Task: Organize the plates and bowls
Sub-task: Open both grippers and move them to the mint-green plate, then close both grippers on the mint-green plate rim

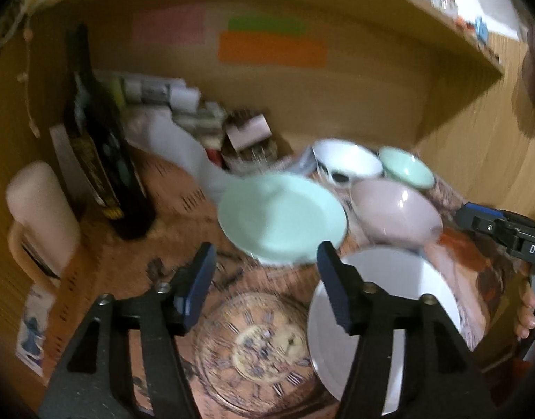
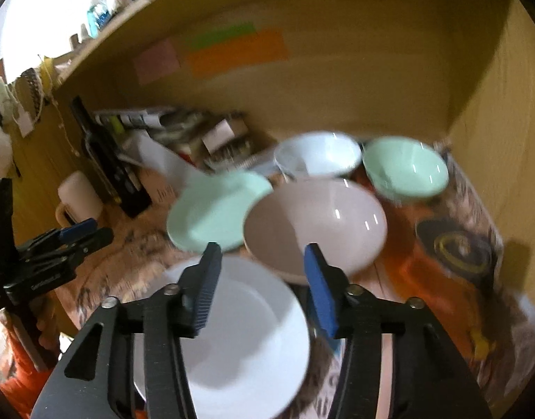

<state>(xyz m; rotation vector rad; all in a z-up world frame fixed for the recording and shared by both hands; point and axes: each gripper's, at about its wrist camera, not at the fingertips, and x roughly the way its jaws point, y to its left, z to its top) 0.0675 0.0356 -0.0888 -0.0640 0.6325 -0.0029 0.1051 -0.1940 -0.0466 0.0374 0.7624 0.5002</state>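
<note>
On the patterned tablecloth lie a mint green plate [image 1: 281,218] [image 2: 215,209], a white plate [image 1: 382,317] [image 2: 239,335], a pinkish-grey bowl [image 1: 396,209] [image 2: 316,225], a white bowl [image 1: 347,157] [image 2: 318,153] and a mint green bowl [image 1: 407,167] [image 2: 405,167]. My left gripper [image 1: 265,262] is open and empty, hovering just in front of the green plate. My right gripper [image 2: 264,262] is open and empty, above the white plate's far edge, near the pinkish bowl. Both views are blurred.
A dark bottle [image 1: 99,146], a pale mug [image 1: 40,206] and cluttered boxes [image 1: 246,132] stand at the back left. Wooden walls [image 2: 494,139] close in the desk; a shelf [image 1: 441,52] hangs overhead. The cloth shows a clock print [image 1: 253,349].
</note>
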